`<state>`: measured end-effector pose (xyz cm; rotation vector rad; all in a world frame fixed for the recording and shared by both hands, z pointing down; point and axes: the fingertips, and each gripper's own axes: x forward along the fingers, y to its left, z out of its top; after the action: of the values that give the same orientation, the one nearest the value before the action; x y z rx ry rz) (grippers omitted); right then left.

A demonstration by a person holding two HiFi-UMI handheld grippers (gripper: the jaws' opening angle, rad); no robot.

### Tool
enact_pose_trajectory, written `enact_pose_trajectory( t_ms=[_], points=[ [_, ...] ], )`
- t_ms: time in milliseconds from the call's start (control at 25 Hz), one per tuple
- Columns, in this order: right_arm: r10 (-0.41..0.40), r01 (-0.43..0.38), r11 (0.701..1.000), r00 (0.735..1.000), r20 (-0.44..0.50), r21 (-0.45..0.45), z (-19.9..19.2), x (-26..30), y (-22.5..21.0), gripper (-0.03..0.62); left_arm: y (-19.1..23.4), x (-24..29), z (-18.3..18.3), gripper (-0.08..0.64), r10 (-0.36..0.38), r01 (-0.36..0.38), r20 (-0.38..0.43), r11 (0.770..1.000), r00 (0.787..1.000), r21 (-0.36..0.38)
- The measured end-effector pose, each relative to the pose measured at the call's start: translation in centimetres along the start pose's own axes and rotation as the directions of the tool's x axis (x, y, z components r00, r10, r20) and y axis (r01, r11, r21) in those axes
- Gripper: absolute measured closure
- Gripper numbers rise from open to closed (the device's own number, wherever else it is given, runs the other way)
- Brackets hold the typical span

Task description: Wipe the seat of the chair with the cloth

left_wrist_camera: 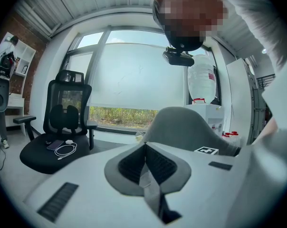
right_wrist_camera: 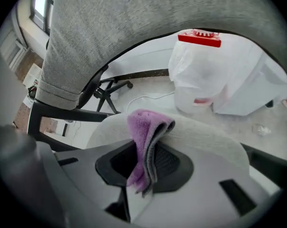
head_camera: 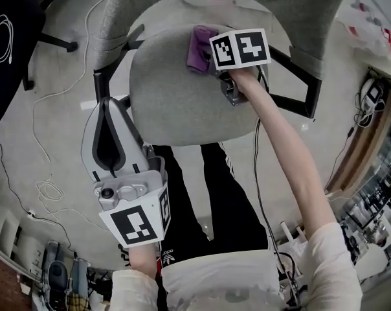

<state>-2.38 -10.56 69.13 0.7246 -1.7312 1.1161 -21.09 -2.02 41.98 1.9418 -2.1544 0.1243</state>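
Note:
The grey chair seat (head_camera: 176, 102) fills the upper middle of the head view, with its grey backrest (head_camera: 279, 5) beyond. A folded purple cloth (head_camera: 201, 47) lies on the far part of the seat, and my right gripper (head_camera: 210, 62) is shut on it, its marker cube just to the right. In the right gripper view the cloth (right_wrist_camera: 143, 127) hangs clamped in the right gripper (right_wrist_camera: 144, 167), over the seat (right_wrist_camera: 205, 132) and under the backrest (right_wrist_camera: 134, 23). My left gripper (head_camera: 111, 107) is off the seat's left edge, shut and holding nothing (left_wrist_camera: 146, 163).
Black armrests (head_camera: 299, 89) flank the seat. A black office chair (left_wrist_camera: 58, 127) carrying a phone and white cable stands to the left. White cable (head_camera: 46, 186) trails over the floor. A white bag with a red-capped container (right_wrist_camera: 205, 75) sits behind the chair. The person's legs (head_camera: 208, 199) are before the seat.

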Motion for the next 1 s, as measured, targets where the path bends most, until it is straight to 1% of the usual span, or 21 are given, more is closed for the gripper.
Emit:
enact_pose_trajectory(
  t_ms=[160, 360, 480, 640, 760, 840, 1000],
  points=[
    [-0.084, 0.084, 0.996, 0.996, -0.027, -0.01, -1.0, -2.1, -4.4, 0.505, -0.7, 0.1, -0.1, 0.548, -0.011, 0.011, -0.005, 1.0, 1.0, 0.006],
    [-0.19, 0.189, 0.982, 0.979, -0.069, -0.015, -2.2, -4.6, -9.1, 0.505, -1.5, 0.1, 0.1, 0.548, -0.027, 0.027, -0.006, 1.0, 1.0, 0.012],
    [-0.256, 0.255, 0.967, 0.962, -0.091, -0.021, -2.6, -5.8, -11.5, 0.505, -1.8, 0.3, 0.4, 0.548, -0.034, 0.034, -0.004, 0.999, 0.999, 0.015],
    [-0.345, 0.345, 0.938, 0.931, -0.123, -0.021, -3.6, -7.1, -14.4, 0.505, -2.2, 0.4, 0.4, 0.548, -0.044, 0.044, -0.002, 0.999, 0.999, 0.026],
    [-0.377, 0.38, 0.925, 0.916, -0.135, -0.005, -4.1, -7.3, -15.7, 0.505, -2.3, 0.6, 0.1, 0.548, -0.043, 0.043, -0.004, 0.999, 0.999, 0.029],
    [-0.393, 0.395, 0.919, 0.91, -0.133, -0.013, -4.1, -7.7, -15.9, 0.505, -2.5, 0.5, 0.3, 0.548, -0.042, 0.042, -0.001, 0.999, 0.999, 0.028],
    [-0.399, 0.401, 0.916, 0.911, -0.103, -0.005, -3.9, -8.1, -15.5, 0.505, -2.4, 0.4, 0.6, 0.548, -0.042, 0.042, 0.005, 0.999, 0.999, 0.032]
  ],
)
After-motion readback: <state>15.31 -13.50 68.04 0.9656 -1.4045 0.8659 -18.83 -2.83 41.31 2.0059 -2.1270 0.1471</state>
